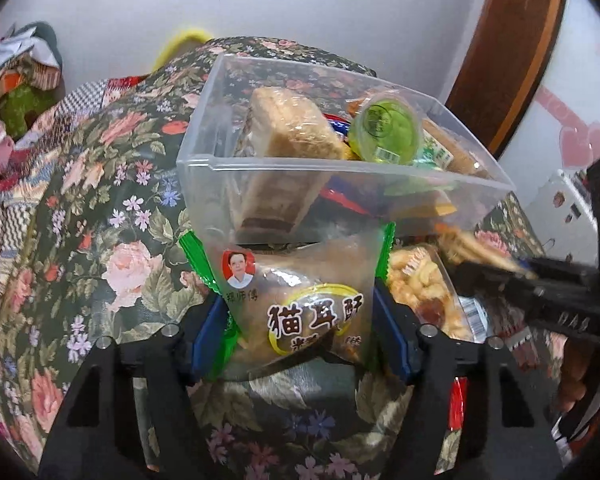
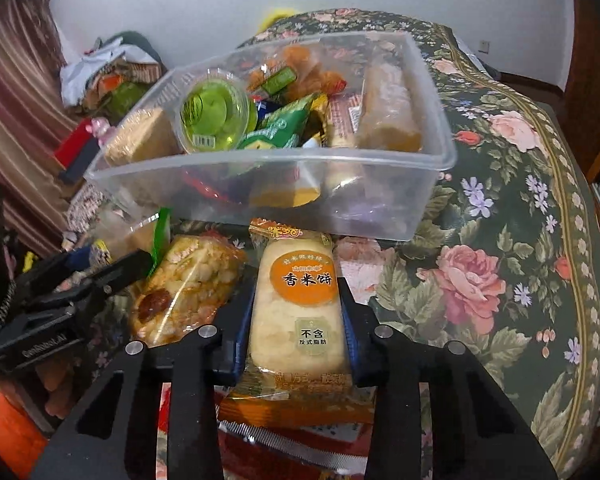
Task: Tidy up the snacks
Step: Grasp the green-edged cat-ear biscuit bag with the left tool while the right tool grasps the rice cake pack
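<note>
**Two packets gripped, bin ahead**

Left gripper point(image 1: 300, 328): closed on cat-ear crisp bag point(image 1: 300, 300). Right gripper point(image 2: 296, 320): closed on rice cracker point(image 2: 300, 300). Clear bin point(image 2: 432, 168): just beyond both, part full. Advice: lift each clear of the rim, release over gaps beside the jelly cup point(image 2: 216, 120).

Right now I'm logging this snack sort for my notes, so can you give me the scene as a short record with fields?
Left gripper: fingers shut on the clear green-edged cat-ear crisp packet
Right gripper: fingers shut on the orange-labelled rice cracker packet
Container: clear rectangular plastic box, already holding snacks
In box: green jelly cup, wrapped pale cake bar
Loose beside packets: clear-wrapped nut brittle bar
Surface: dark floral tablecloth
</note>
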`<act>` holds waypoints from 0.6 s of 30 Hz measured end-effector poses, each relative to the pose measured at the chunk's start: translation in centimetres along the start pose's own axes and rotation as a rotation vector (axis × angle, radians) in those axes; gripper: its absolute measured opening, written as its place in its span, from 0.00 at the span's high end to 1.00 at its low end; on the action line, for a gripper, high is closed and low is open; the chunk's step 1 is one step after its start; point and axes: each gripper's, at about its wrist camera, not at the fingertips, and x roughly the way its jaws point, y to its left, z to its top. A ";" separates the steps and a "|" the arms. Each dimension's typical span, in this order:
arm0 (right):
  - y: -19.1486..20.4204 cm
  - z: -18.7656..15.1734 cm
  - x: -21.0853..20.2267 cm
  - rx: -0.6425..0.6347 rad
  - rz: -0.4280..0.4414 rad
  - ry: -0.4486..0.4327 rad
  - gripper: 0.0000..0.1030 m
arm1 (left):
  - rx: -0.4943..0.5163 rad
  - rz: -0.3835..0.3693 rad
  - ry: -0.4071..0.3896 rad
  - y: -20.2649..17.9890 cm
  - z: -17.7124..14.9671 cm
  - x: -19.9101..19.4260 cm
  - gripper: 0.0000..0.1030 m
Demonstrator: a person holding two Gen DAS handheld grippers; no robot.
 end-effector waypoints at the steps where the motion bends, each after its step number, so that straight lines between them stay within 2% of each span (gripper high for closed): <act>1: 0.1 -0.2 -0.5 -0.001 0.000 -0.014 0.68 | 0.009 0.014 -0.004 -0.2 -0.1 -0.3 0.36; 9: 0.4 -1.0 -4.8 -0.020 -0.019 -0.113 0.68 | -0.005 0.032 -0.069 -0.2 0.2 -4.3 0.38; 18: 0.8 1.0 -7.5 -0.027 -0.010 -0.207 0.68 | -0.012 0.036 -0.186 -0.5 2.7 -9.0 0.38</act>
